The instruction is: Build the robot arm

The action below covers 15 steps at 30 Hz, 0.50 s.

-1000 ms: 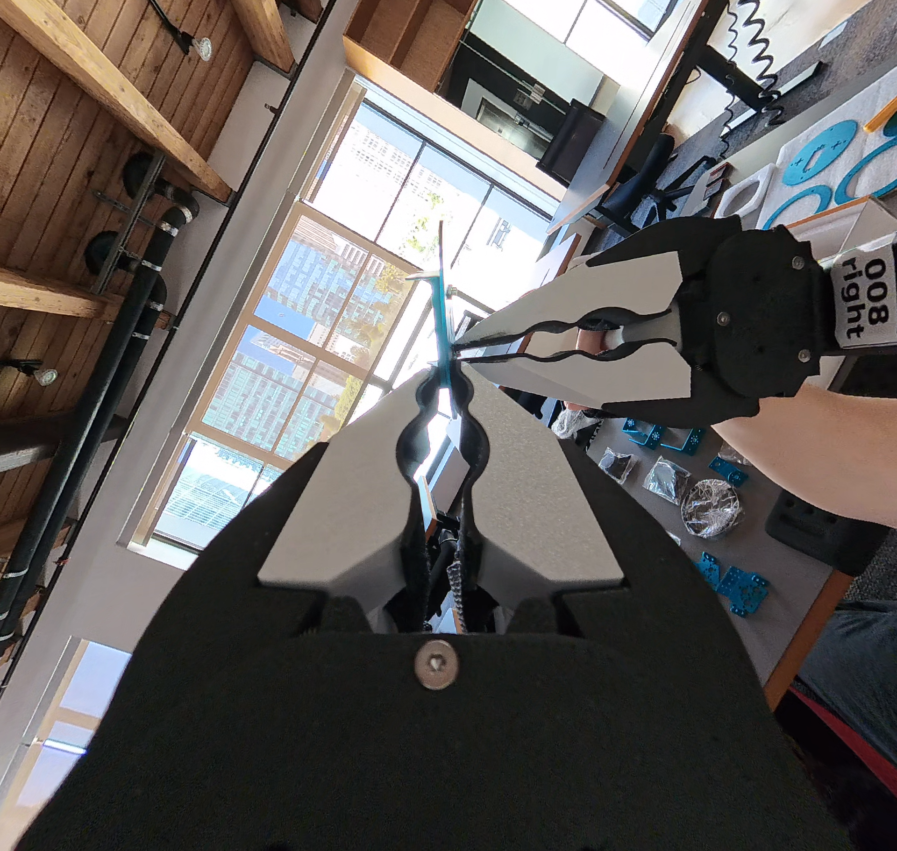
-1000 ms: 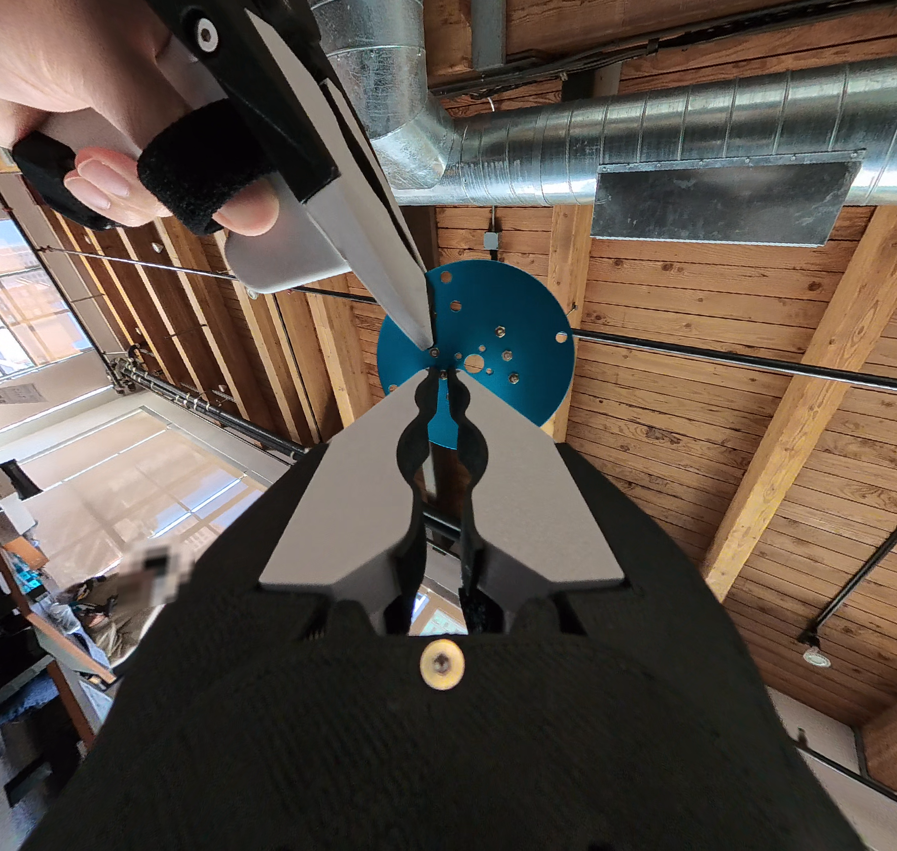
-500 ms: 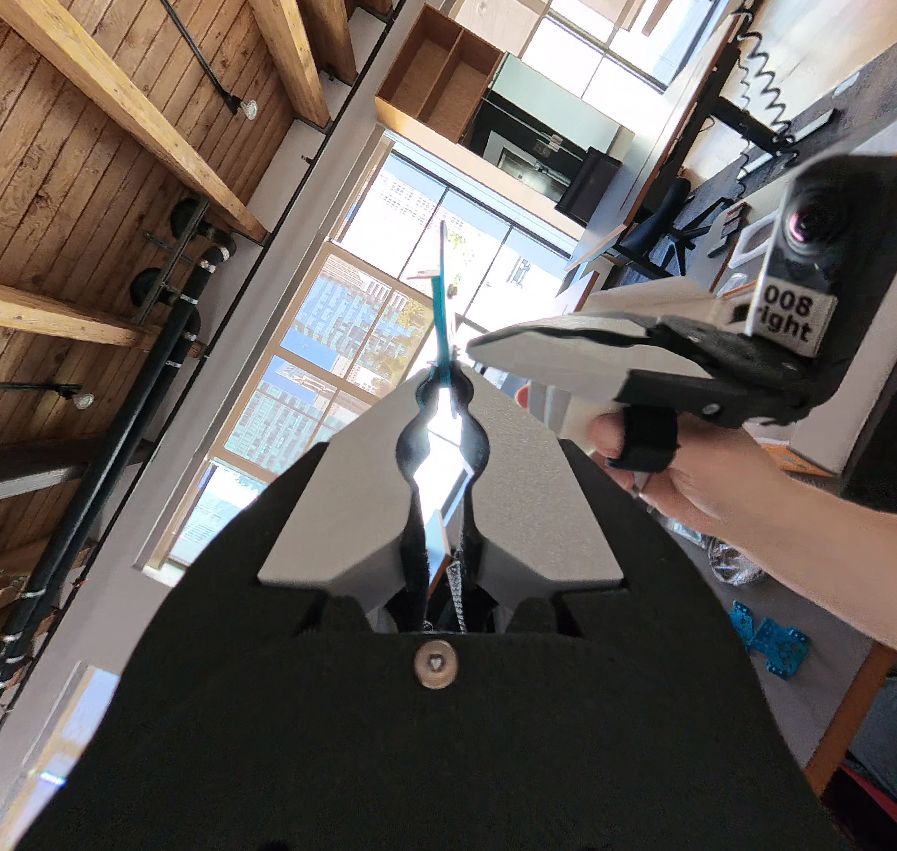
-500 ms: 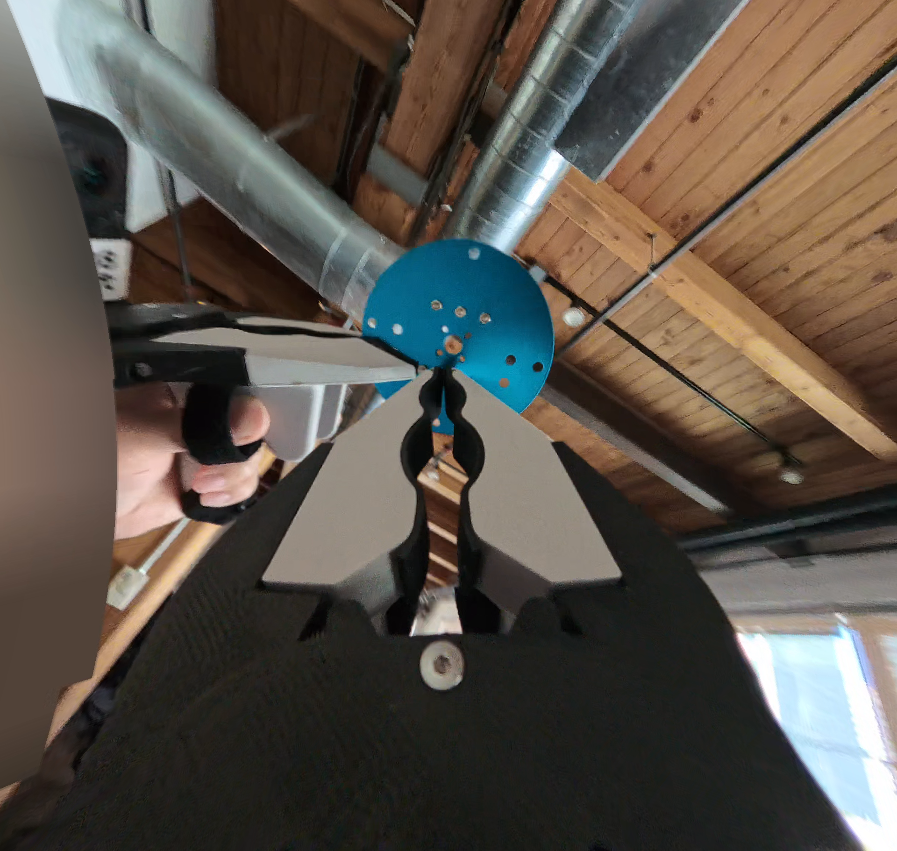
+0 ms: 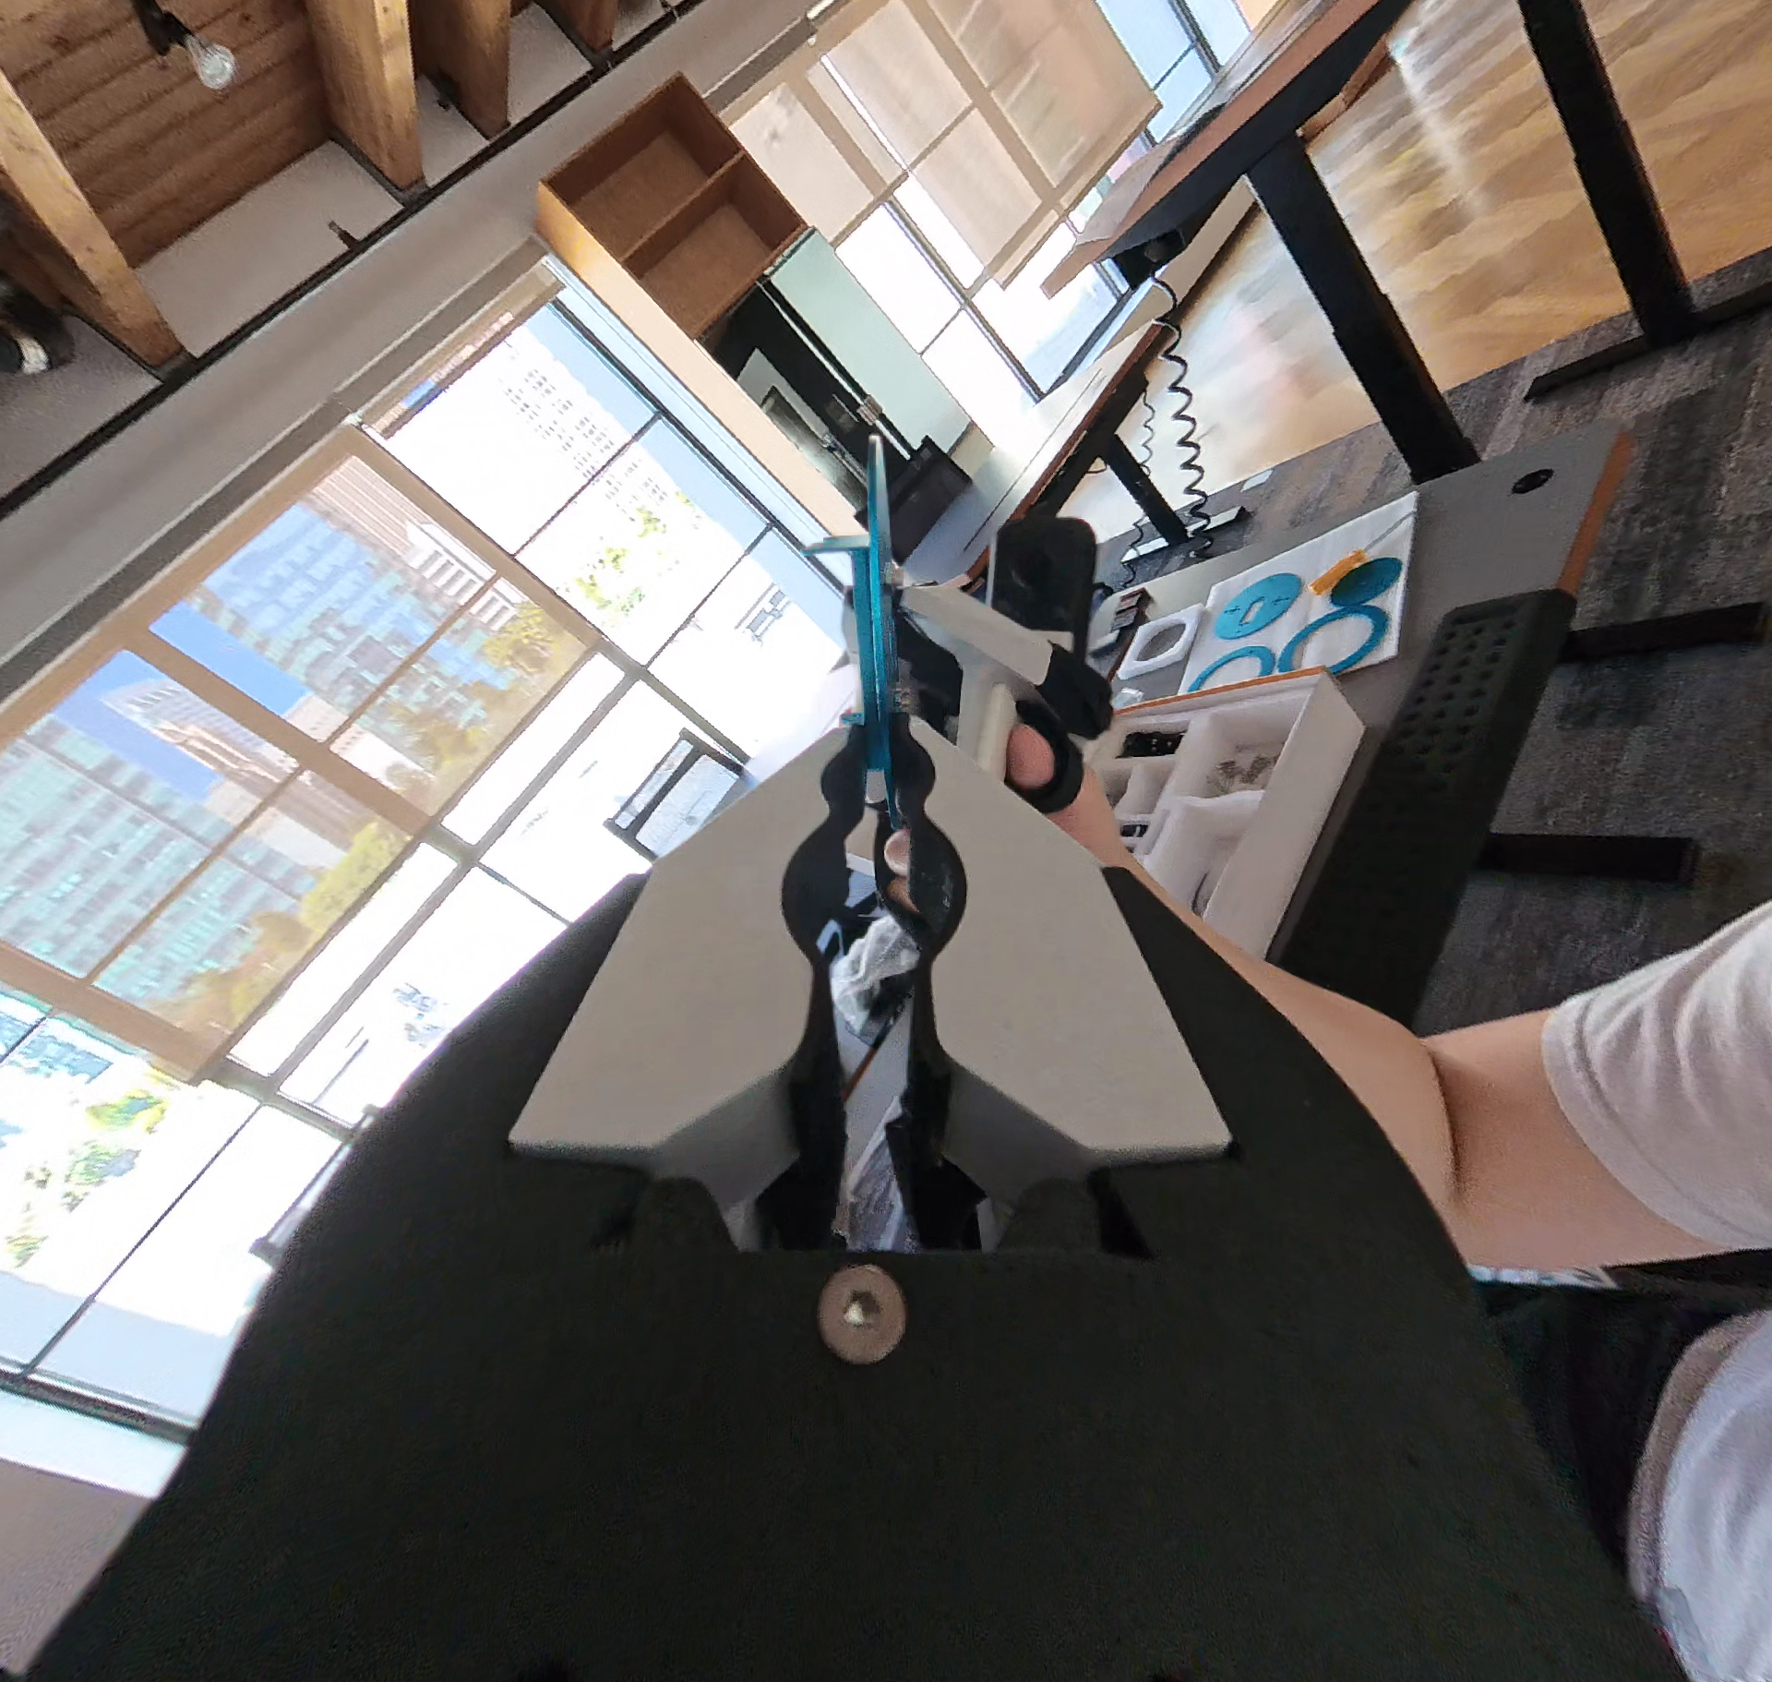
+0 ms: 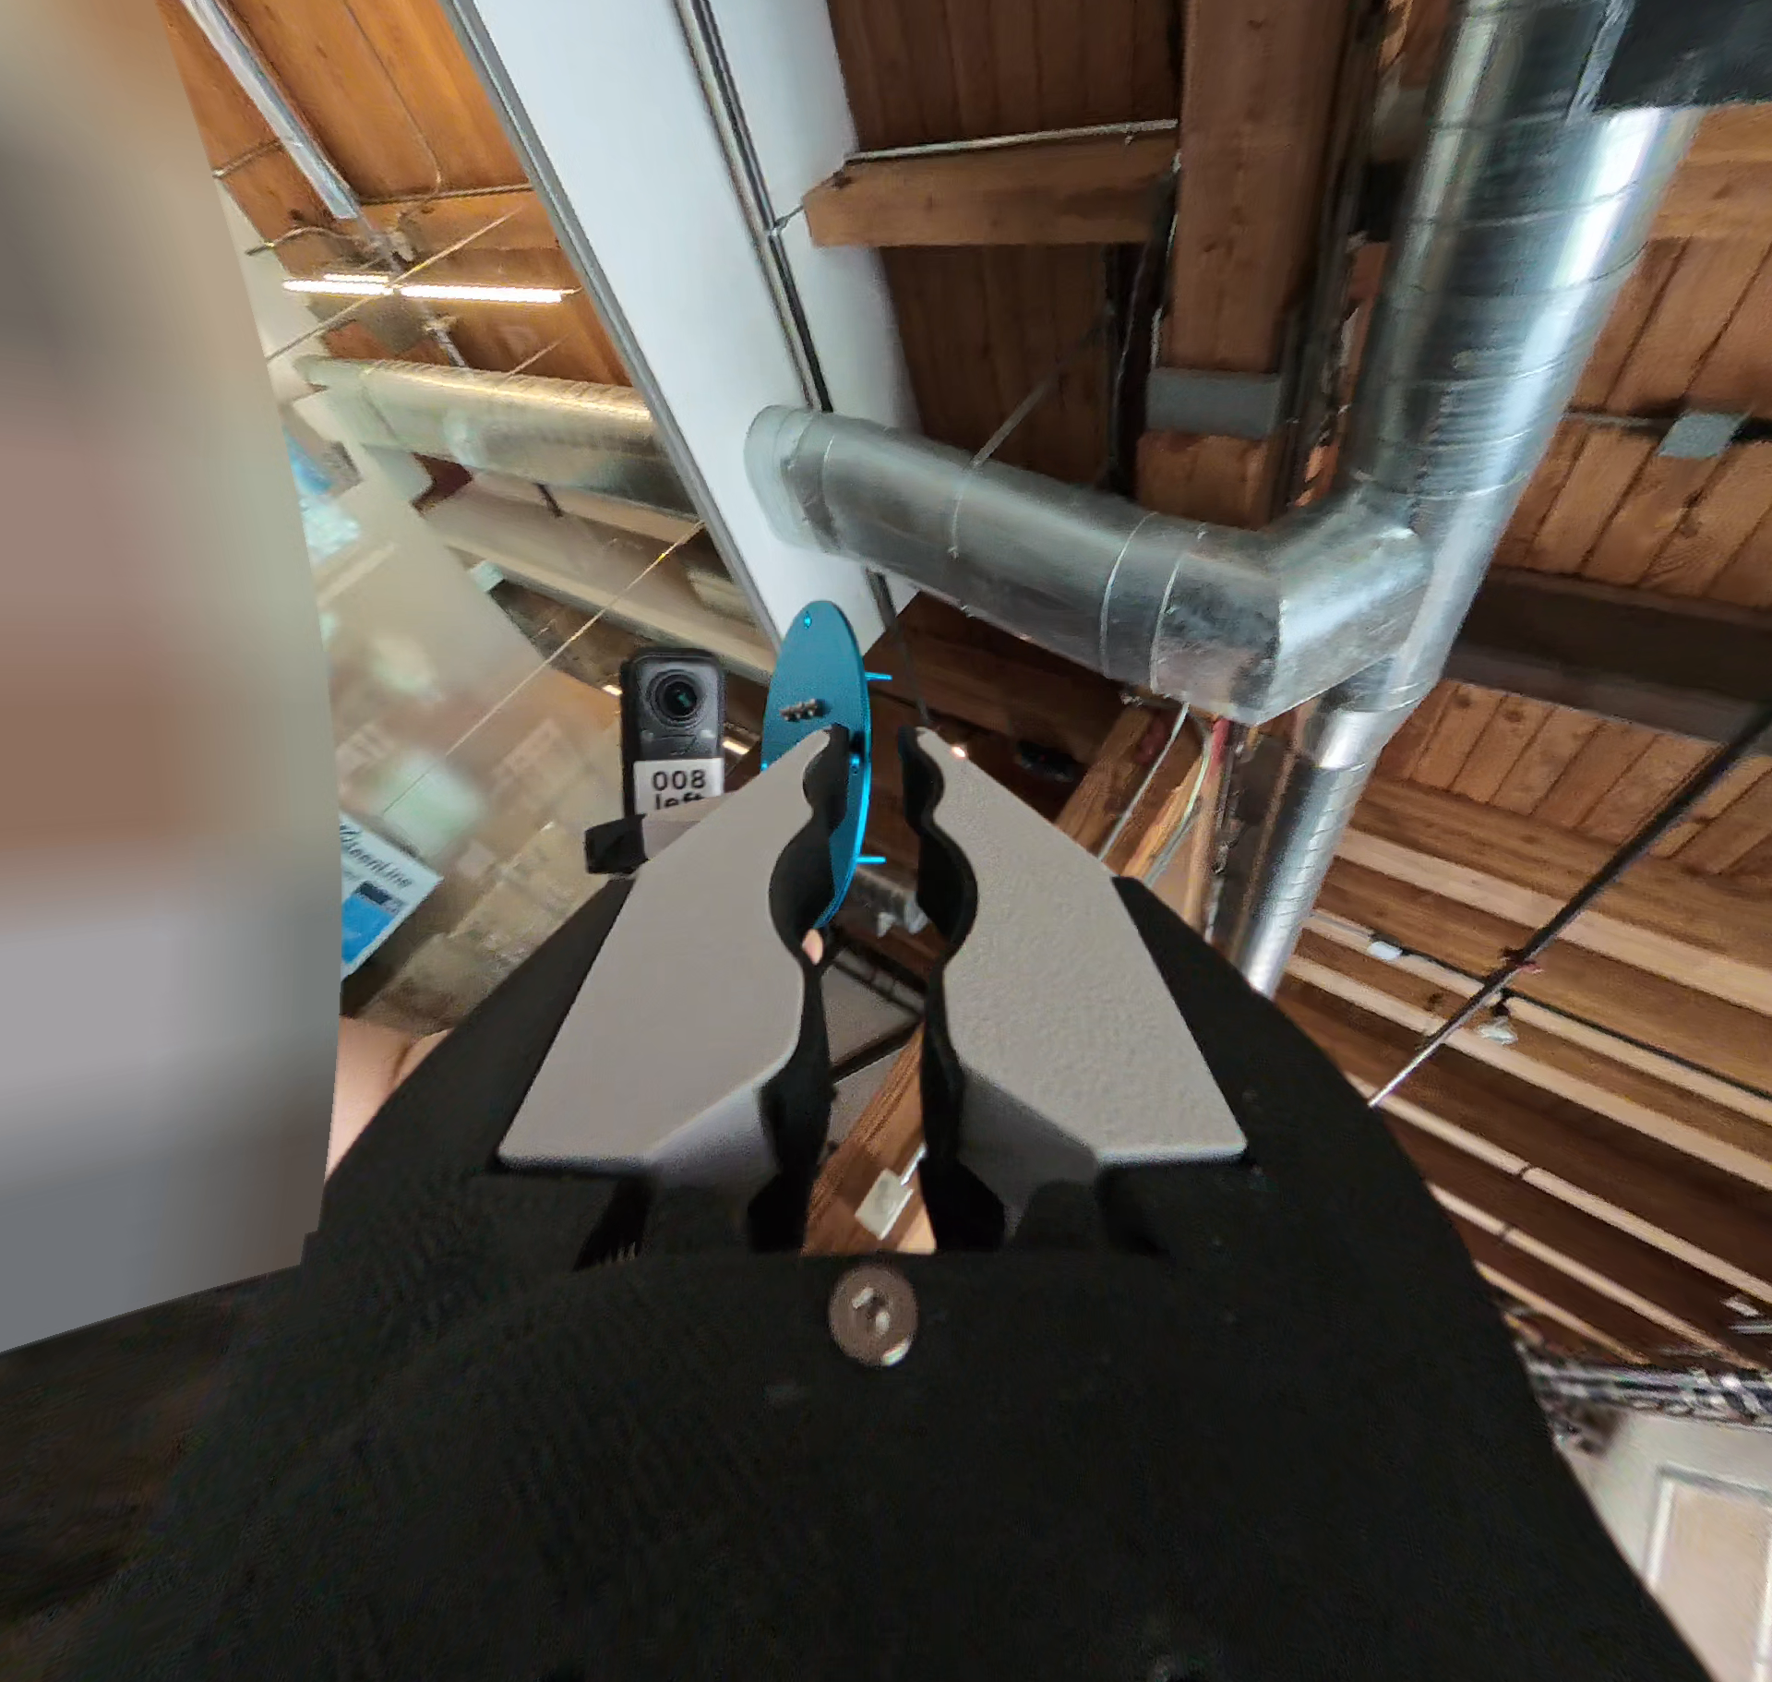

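Only leftward, blue disc (image 5: 877, 619) edge-on; rightward, slanted face (image 6: 815, 725).

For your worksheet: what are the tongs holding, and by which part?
The left tongs pinch the blue disc by its lower rim. The right tongs are open, holding nothing.

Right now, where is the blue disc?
In the left wrist view the blue disc stands edge-on, clamped at the left gripper tips, with the right gripper touching its right face.

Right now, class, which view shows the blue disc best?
The right wrist view: the blue disc shows part of its face with small holes, lying in the gap of the right tongs. The left wrist view shows the disc only edge-on, as a thin strip pinched at the left tongs.
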{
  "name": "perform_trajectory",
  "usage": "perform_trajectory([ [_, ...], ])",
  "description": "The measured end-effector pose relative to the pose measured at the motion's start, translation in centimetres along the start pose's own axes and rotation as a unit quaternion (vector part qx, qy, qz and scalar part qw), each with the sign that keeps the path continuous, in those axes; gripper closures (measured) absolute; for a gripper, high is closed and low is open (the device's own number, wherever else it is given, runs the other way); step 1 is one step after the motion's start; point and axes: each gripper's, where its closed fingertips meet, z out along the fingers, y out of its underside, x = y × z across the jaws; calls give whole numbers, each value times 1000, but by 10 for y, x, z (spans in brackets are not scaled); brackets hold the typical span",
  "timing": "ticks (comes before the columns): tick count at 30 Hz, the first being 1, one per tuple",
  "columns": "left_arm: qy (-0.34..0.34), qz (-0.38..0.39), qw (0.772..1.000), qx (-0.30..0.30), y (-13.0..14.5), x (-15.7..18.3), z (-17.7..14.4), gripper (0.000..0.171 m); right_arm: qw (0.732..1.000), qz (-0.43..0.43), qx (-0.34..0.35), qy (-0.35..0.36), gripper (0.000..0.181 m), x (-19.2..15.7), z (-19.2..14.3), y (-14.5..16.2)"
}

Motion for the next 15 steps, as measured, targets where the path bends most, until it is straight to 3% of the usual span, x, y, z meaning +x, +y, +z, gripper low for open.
perform_trajectory([
  [3,7,-6,1000,-7,3,0,1,169,999,19,-43,-24,163,0,3,11],
  [5,12,-5,1000,-13,4,2,2,169,995,42,-73,-55,170,-7,5,19],
  [6,11,-2,1000,-11,3,2,1,169,994,50,-72,-69,177,-11,5,18],
  [11,12,4,1000,-19,0,3,-1,168,989,90,-74,-87,179,-14,7,18],
  [15,3,18,999,-32,-12,-1,-14,157,987,95,-91,-90,178,-11,4,18],
])
